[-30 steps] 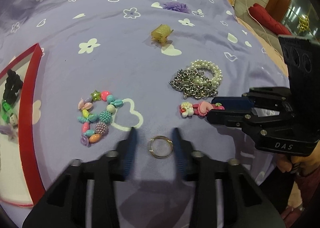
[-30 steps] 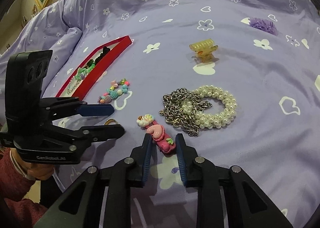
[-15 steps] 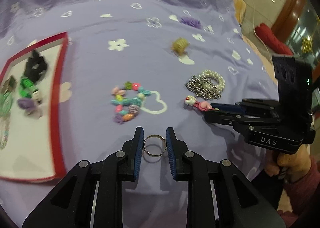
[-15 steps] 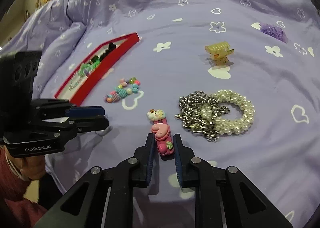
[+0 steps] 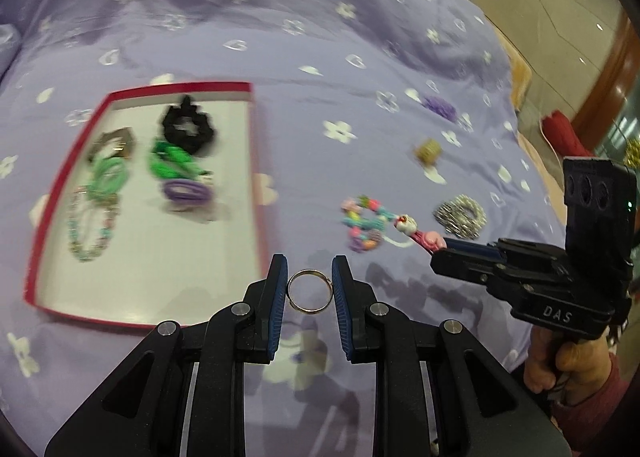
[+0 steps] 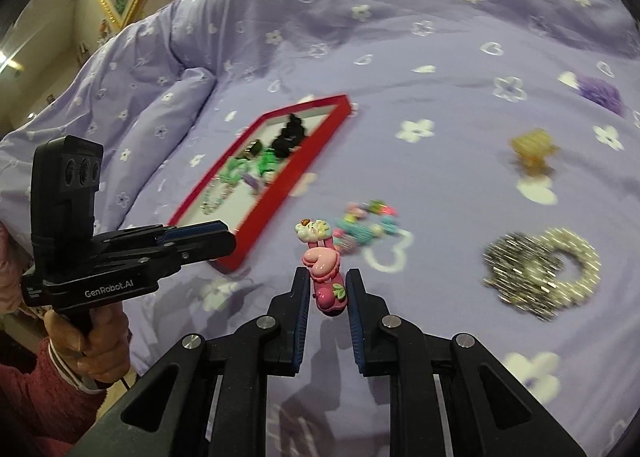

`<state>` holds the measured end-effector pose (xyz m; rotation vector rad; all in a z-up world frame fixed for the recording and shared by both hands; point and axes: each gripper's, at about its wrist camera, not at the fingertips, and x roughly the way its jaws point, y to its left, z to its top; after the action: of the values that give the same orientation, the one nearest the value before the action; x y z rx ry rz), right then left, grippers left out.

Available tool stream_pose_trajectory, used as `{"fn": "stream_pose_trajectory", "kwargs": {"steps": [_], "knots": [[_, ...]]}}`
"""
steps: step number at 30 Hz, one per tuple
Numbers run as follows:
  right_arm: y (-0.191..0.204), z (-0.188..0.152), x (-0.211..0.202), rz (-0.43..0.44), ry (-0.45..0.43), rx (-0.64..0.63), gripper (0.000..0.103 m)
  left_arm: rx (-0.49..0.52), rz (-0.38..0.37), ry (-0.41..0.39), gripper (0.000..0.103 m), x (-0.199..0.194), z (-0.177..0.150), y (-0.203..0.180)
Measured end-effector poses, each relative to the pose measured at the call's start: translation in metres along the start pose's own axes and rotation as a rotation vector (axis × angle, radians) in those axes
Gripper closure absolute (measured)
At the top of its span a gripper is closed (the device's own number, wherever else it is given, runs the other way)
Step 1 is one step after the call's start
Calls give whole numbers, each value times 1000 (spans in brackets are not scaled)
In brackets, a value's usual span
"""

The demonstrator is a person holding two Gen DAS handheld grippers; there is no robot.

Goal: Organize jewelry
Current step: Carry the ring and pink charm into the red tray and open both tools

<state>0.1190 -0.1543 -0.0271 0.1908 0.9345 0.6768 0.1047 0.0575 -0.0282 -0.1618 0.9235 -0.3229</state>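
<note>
A thin metal ring (image 5: 310,291) is pinched between the blue pads of the left claw (image 5: 309,289), whose jaws are drawn in to the ring's own width; the ring is held clear of the purple bedspread (image 5: 320,37), at the lower centre of the left view. Just beyond and to the left of this claw a red-rimmed tray (image 5: 256,161) is seen, its near right corner partly covered by the left finger. Inside the tray a black scrunchie (image 5: 186,129), green hair ties (image 5: 172,161), a purple tie (image 5: 186,189) and a beaded necklace (image 5: 86,229) can be made out, but all are blurred and the item at the tray's upper left cannot be identified.

In the right view a pink hair clip (image 6: 325,275) is gripped at its near end by the right claw (image 6: 328,297), the jaws nearly closed on it; the clip's far end sticks out ahead, raised off the cloth. Its underside is hidden. Beyond the clip's tip a colourful bead bracelet (image 6: 366,227) lies on the bedspread, smeared by motion. At middle right a silver chain (image 6: 516,273) and a pearl bracelet (image 6: 572,269) lie touching, their overlap hard to separate. Further up right, a yellow claw clip (image 6: 532,151) and a purple scrunchie (image 6: 600,93) are seen, well apart. The tray appears at centre left, foreshortened, its near corner hidden behind the left claw. A hand in a red sleeve (image 6: 90,341) is cut off at the lower left edge.
</note>
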Motion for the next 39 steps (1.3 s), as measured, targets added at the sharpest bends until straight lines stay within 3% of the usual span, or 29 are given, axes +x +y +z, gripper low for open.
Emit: {"fn": "stream_pose_trajectory", "kwargs": {"steps": [19,28,39], "knots": [[76,42,69,87,64,-116,85,-185,153,-69,82,-28,7,118],[94,58,111,70,136,-165,85,-212,199,-24,82,-6,19,153],[99,64,151,-17,222,-247,85,-203,228,62,82,30,20,163]]}}
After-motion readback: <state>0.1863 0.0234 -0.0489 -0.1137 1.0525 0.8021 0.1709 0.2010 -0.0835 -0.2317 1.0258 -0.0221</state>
